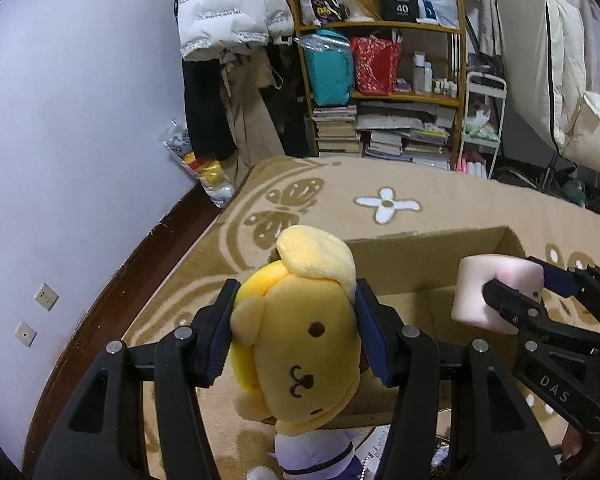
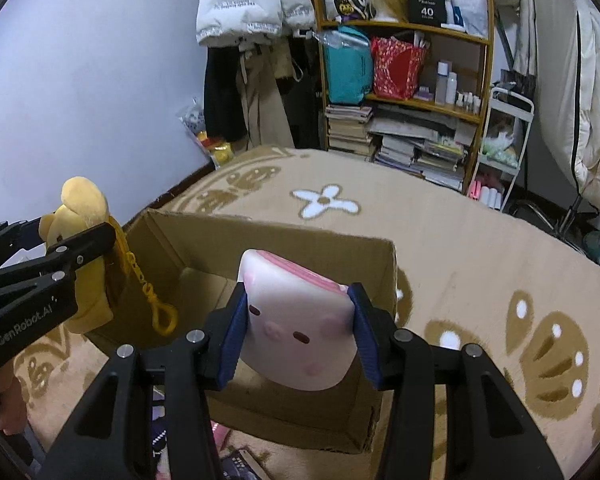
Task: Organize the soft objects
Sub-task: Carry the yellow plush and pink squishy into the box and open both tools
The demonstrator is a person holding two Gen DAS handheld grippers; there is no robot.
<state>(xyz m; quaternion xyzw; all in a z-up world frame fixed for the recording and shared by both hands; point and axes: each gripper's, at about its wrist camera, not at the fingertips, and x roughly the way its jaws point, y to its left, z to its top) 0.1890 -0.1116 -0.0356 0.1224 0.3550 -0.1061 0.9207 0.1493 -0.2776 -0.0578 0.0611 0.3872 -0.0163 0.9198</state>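
yellow dog plush [image 1: 300,344], pink-white pig squishy [image 2: 300,320], tan butterfly-patterned rug [image 2: 480,240], brown cardboard box [image 2: 204,240]

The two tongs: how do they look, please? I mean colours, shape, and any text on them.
Both the left tongs and the right tongs are matte black plastic frames with triangular cut-outs and silver round bolts. Each finger ends in a dark blue ribbed pad. The left one carries white lettering "GenRobot.AI" on its side; the right one shows "DAS". No cables are visible.

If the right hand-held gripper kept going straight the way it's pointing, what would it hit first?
Probably the cardboard box: the right hand-held gripper, shut on the pink toy, points into its open top, toward the floor or far wall. Depth is unclear.
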